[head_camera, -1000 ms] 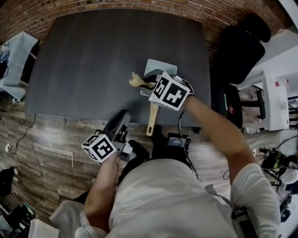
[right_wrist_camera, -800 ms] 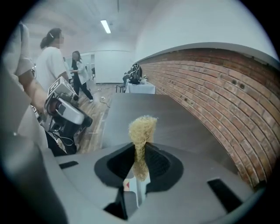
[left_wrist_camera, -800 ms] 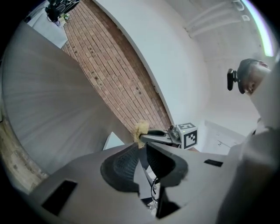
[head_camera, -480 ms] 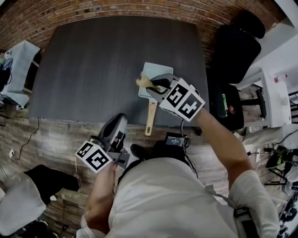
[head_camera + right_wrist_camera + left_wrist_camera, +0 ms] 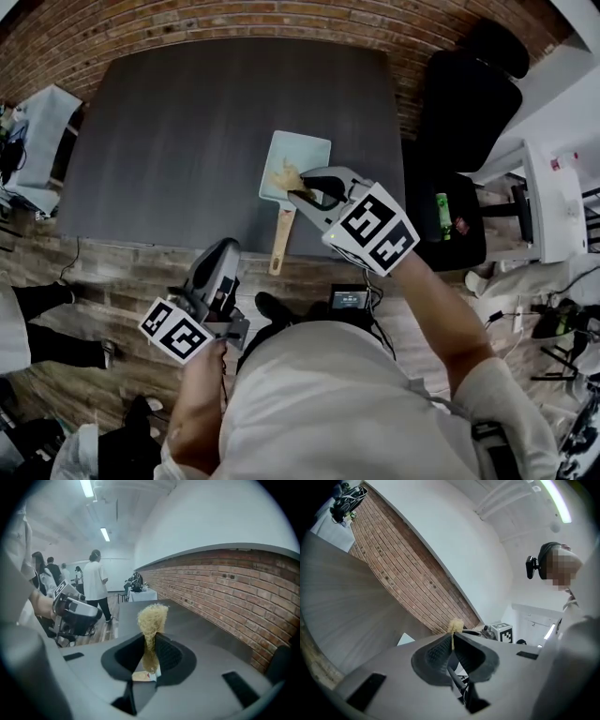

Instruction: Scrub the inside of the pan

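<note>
Right tool (image 5: 151, 644) is clamping a fibre scrubber (image 5: 152, 616) by its lower end and holding it over the near corner of the pan (image 5: 302, 155). Contact cannot be confirmed. The pan is lying on the surface (image 5: 178, 122) near the front edge, with its wooden handle (image 5: 279, 242) appearing to overhang. Left tool (image 5: 453, 641) is hanging off the surface beside the person's body. Its jaws have just been closing and are meeting on nothing.

Risks: nothing is steadying the pan, so scrubbing pressure could be sliding or pivoting it toward the edge. The scrubber is standing well proud of the jaws and may be folding or pulling free under load.
</note>
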### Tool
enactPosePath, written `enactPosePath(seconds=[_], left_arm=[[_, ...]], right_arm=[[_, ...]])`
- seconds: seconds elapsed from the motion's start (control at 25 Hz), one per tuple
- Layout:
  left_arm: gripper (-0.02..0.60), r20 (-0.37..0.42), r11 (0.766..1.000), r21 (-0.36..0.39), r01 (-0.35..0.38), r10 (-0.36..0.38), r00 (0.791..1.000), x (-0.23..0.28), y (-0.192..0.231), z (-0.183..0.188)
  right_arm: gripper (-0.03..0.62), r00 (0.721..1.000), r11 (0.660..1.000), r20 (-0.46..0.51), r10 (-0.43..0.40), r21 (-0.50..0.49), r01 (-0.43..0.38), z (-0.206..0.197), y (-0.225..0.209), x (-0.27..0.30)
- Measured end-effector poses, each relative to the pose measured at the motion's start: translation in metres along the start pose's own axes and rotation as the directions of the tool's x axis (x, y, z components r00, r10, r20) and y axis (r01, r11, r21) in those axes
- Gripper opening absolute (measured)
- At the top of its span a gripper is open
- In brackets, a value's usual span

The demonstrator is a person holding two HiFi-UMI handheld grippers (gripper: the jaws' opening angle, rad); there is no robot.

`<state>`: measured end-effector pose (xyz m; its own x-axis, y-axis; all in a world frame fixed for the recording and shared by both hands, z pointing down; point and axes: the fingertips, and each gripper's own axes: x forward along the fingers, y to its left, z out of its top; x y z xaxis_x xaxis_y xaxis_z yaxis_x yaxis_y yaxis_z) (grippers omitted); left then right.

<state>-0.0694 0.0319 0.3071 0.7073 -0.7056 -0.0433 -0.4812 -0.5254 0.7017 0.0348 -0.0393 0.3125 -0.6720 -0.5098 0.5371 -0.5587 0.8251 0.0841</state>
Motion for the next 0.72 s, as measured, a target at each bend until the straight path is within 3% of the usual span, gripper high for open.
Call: enactPosePath(seconds=[0.72], left_arm=[[0.009, 0.021, 0.996, 0.081, -0.045, 0.044, 0.999, 0.015, -0.082, -0.06]], right_arm=[[0.078, 0.996, 0.995, 0.091, 0.023, 0.094, -0.032, -0.068, 0.03, -0.104]])
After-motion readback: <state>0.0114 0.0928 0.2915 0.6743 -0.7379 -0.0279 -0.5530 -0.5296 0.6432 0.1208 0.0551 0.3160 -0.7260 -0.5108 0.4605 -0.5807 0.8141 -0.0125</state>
